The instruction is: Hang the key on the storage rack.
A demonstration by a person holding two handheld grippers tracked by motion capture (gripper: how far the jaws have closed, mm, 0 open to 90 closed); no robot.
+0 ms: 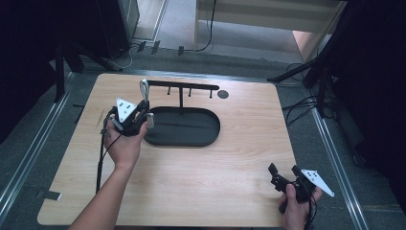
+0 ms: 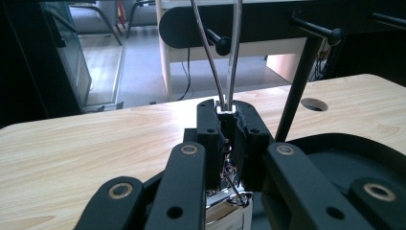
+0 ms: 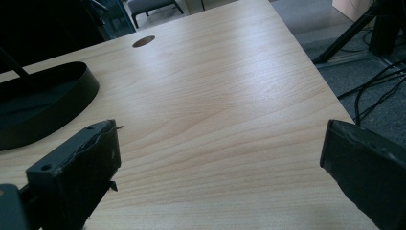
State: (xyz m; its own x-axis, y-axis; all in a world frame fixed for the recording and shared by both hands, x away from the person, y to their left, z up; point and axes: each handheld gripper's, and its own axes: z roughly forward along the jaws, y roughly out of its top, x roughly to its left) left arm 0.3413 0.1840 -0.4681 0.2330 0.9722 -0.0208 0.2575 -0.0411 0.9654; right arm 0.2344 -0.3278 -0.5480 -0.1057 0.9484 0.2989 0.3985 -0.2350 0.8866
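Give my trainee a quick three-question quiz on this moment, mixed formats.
1. True or false: the right gripper grips something.
2. What does the left gripper clamp? A) a cable B) a metal padlock C) a spoon
3. Fill in: the black rack stands in an oval black ____.

Key: 1 false, its jaws stand apart over bare table. 2 B, the metal padlock. 3 tray.

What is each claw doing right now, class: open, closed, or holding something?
Left claw: closed on a metal loop by the hook stand.
Right claw: open, holding nothing.
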